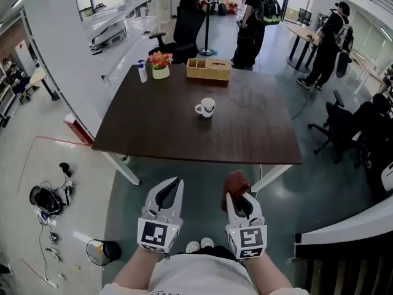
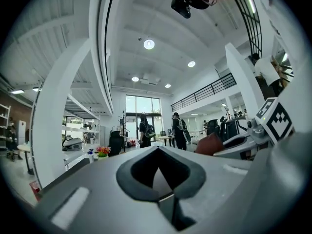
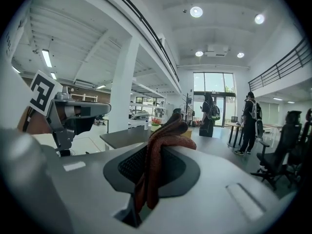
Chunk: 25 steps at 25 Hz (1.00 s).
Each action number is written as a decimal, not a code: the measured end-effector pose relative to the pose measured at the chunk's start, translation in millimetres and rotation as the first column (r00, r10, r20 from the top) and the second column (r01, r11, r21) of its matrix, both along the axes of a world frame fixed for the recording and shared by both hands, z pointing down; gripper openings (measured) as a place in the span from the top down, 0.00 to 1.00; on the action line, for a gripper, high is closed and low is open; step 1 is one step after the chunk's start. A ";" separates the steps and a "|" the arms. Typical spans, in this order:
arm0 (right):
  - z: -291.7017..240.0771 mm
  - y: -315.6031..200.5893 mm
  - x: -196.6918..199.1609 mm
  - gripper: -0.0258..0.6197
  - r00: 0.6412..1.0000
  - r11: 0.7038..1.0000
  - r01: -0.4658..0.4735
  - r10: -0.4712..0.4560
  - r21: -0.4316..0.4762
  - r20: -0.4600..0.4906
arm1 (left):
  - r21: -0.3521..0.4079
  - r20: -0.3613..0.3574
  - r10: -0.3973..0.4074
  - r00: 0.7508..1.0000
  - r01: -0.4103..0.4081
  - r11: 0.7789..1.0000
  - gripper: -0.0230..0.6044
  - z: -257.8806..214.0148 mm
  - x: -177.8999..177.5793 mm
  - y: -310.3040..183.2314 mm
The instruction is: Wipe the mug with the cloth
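Observation:
A white mug point(image 1: 206, 107) with a dark mark stands upright near the middle of the dark brown table point(image 1: 153, 134), its handle to the left. My right gripper point(image 1: 237, 196) hovers short of the table's near edge, shut on a red-brown cloth point(image 1: 236, 182) that bunches out past its tips. From the right gripper view the cloth point(image 3: 163, 140) hangs folded between the jaws of my right gripper point(image 3: 157, 147). Beside it my left gripper point(image 1: 171, 191) is shut with nothing in it; its jaws point(image 2: 158, 152) meet. The mug does not show in either gripper view.
At the table's far edge stand a wicker basket point(image 1: 209, 68), a flower pot point(image 1: 160, 64) and a spray bottle point(image 1: 142, 71). Office chairs point(image 1: 184, 26) and standing people point(image 1: 252, 17) are beyond. A black bin point(image 1: 110, 249) and cables point(image 1: 52, 195) lie on the floor left.

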State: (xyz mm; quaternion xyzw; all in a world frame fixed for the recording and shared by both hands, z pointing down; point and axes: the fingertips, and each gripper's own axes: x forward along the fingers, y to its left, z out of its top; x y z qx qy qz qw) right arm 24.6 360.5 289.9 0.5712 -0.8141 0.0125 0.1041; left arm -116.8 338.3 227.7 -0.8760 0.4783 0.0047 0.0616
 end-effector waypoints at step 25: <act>9.9 28.4 -25.9 0.84 1.000 1.000 -0.015 0.016 0.006 -0.017 | 0.024 0.032 0.039 0.999 -0.040 0.999 0.96 15.5 -22.4 31.9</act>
